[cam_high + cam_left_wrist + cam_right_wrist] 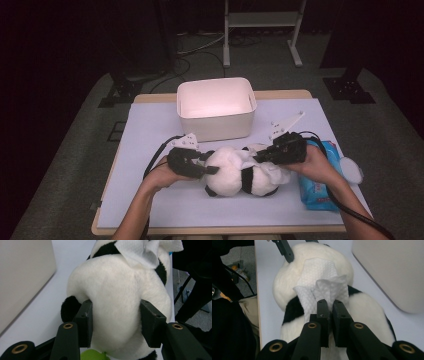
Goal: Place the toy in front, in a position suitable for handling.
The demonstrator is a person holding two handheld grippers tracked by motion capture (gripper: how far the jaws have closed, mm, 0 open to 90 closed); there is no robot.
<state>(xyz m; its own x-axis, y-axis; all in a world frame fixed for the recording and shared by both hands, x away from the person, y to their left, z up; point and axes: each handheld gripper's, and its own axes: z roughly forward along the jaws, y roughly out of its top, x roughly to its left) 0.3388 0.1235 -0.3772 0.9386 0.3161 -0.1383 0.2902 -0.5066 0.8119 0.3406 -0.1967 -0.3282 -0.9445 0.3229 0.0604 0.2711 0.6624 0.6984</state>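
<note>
Gripping plush panda: left gripper | right gripper fingers pinching white wipe | no legible writing

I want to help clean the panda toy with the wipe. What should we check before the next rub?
1. Left gripper clamped on the panda: ok, both pads press into the plush.
2. Right gripper pinching the white wipe: ok, jaws shut on a fold of it.
3. Wipe lying on the panda: ok, it drapes over the plush.
4. Panda resting on the table: ok in the high view.
5. White bin out of the way: ok, behind the panda, apart from it.
6. Wipe still damp: cannot tell.
</note>
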